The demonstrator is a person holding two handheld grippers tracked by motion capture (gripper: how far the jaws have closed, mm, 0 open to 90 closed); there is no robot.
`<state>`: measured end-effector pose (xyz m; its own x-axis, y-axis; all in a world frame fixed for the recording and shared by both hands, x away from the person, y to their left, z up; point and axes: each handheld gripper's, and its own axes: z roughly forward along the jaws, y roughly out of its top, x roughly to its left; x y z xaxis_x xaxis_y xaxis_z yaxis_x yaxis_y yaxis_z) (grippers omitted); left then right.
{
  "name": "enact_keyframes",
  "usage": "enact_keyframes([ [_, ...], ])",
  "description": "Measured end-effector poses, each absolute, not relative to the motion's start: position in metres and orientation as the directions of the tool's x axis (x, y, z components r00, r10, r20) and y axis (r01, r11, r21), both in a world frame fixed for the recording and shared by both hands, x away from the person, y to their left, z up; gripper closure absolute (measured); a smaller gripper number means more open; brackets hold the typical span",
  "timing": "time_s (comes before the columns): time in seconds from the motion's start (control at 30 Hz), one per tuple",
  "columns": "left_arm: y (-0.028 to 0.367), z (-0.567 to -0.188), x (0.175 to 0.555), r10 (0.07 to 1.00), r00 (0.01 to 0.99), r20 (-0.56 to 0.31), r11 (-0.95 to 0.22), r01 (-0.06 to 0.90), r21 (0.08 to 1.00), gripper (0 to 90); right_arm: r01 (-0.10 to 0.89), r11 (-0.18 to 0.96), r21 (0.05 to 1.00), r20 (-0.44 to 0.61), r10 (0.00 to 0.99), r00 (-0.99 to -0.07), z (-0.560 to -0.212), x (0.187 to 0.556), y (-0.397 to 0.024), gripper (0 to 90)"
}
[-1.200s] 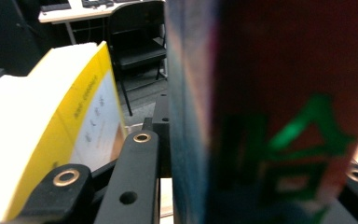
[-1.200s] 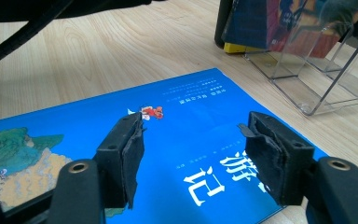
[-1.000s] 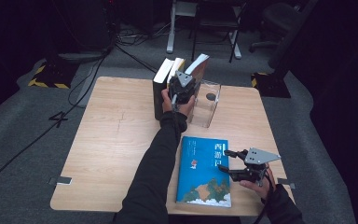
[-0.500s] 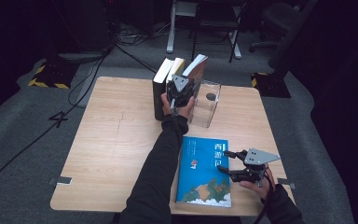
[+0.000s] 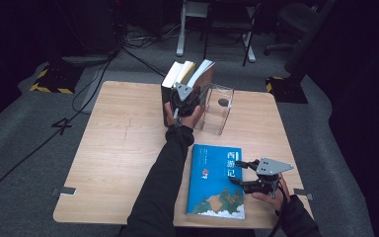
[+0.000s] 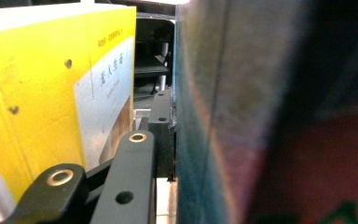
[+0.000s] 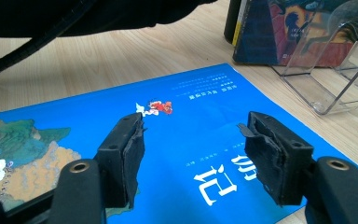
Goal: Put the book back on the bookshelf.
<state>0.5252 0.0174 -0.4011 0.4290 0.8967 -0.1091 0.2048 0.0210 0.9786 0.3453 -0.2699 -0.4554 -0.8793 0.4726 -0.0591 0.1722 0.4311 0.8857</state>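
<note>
Your left gripper (image 5: 187,98) at the table's (image 5: 118,148) 12 o'clock, clamped on a leaning book (image 5: 205,79) beside the clear stand (image 5: 217,108), your right gripper (image 5: 244,174) at 5 o'clock, jaws apart over the flat blue book (image 5: 212,182)

Upright books (image 5: 187,79) and clear stand (image 5: 217,108) block the table's (image 5: 118,148) far middle.

Your dark-covered book (image 5: 203,81) stands at the far edge of the worktop, tilted right against the clear acrylic stand (image 5: 217,111), just beside the upright yellow book (image 5: 177,75). Your blue book (image 5: 212,180) lies flat, cover up, at the near edge.
</note>
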Motion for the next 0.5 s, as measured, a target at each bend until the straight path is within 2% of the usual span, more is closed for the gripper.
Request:
enact_keyframes([
  [0.27, 0.024, -0.400, 0.511, 0.885, 0.464, -0.048, -0.055, 0.207, 0.977, 61.8, 0.178, 0.438, 0.881, -0.056, 0.471, -0.881, -0.457, 0.346, -0.270, 37.9],
  [0.5, 0.040, -0.408, 0.494, 0.879, 0.473, -0.068, -0.053, 0.238, 0.970, 56.2, 0.182, 0.448, 0.875, -0.058, 0.471, -0.880, -0.458, 0.346, -0.269, 37.7],
])
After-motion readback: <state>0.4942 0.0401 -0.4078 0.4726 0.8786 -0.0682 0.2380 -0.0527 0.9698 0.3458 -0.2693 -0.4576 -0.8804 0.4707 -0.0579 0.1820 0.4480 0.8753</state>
